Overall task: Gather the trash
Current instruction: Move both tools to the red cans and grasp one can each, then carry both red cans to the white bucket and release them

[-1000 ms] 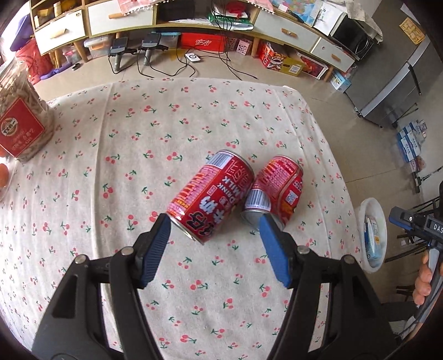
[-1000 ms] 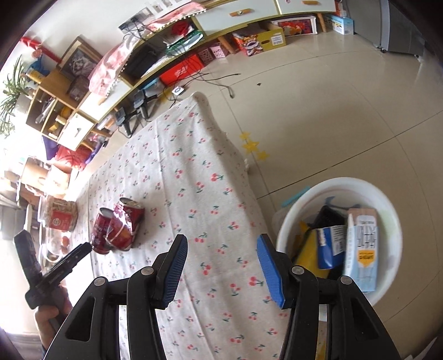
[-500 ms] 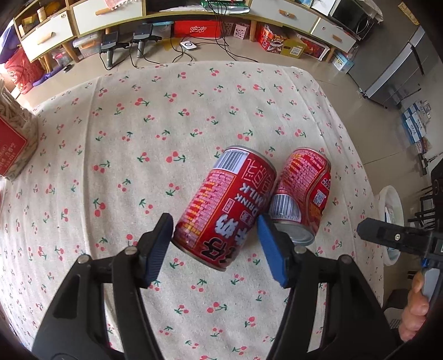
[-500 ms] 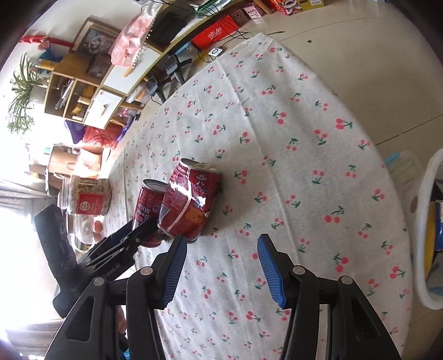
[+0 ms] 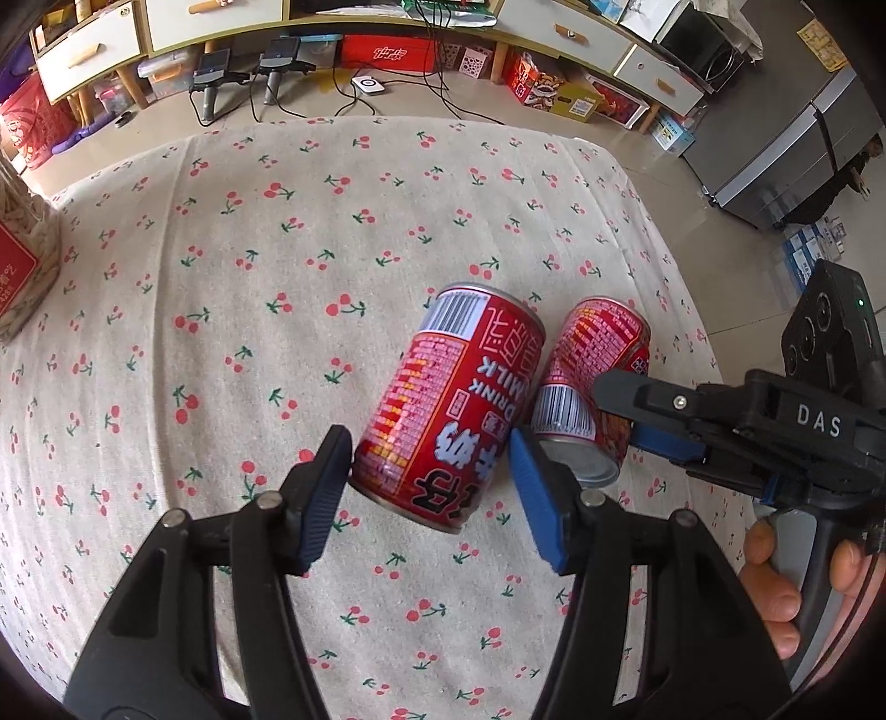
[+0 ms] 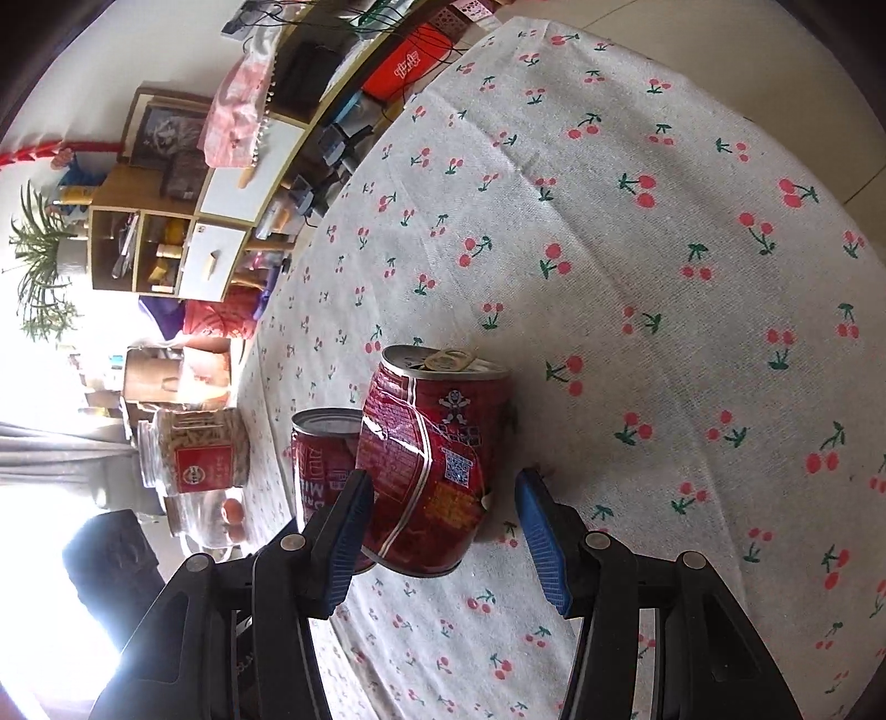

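Observation:
Two red drink cans lie side by side on the cherry-print tablecloth. My left gripper is open, its fingers either side of the near end of the bigger can. My right gripper is open around the dented can, which also shows in the left wrist view. The right gripper also shows in the left wrist view, reaching in from the right. The bigger can sits behind the dented one in the right wrist view.
A clear jar with a red label stands at the table's left edge; it also shows in the right wrist view. A low shelf unit with drawers, cables and boxes lines the floor beyond the table.
Both grippers have moved in on the cans. The right gripper swung from the white trash bin beside the table to the dented can. The left gripper closed the distance to the bigger can.

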Tool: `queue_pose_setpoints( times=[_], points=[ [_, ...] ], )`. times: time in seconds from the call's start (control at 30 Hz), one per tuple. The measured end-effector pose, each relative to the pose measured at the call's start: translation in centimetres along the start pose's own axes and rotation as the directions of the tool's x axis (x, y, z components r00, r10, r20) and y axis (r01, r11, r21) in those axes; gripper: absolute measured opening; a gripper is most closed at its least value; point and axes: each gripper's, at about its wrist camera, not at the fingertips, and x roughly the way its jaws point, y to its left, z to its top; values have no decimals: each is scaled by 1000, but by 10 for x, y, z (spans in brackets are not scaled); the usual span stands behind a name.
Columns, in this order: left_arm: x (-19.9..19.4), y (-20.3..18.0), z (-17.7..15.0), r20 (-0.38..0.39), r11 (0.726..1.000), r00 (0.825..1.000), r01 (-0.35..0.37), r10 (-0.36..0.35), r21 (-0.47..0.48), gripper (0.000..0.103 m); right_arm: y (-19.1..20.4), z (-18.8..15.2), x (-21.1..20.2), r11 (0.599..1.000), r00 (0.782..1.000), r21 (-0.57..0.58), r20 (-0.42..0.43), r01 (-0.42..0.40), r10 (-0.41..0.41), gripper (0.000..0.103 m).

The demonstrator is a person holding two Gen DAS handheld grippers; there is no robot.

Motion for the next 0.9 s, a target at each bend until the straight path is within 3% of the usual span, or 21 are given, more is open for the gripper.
queue_pose_setpoints(
  times=[0.37,0.5,0.9],
  points=[
    [16,-7,3,-43,1000,999,7,-6,22,60,30,-1,18,987,993,-119,66,107,-100,55],
    [24,-6,2,-55,1000,998,-5,5,9,56,41,-6,24,959,981,-210,79,189,-176,37],
    [11,-7,0,-24,1000,1000,13,-13,-29,55,34,-2,5,954,979,-222,79,202,-189,35]
  ],
)
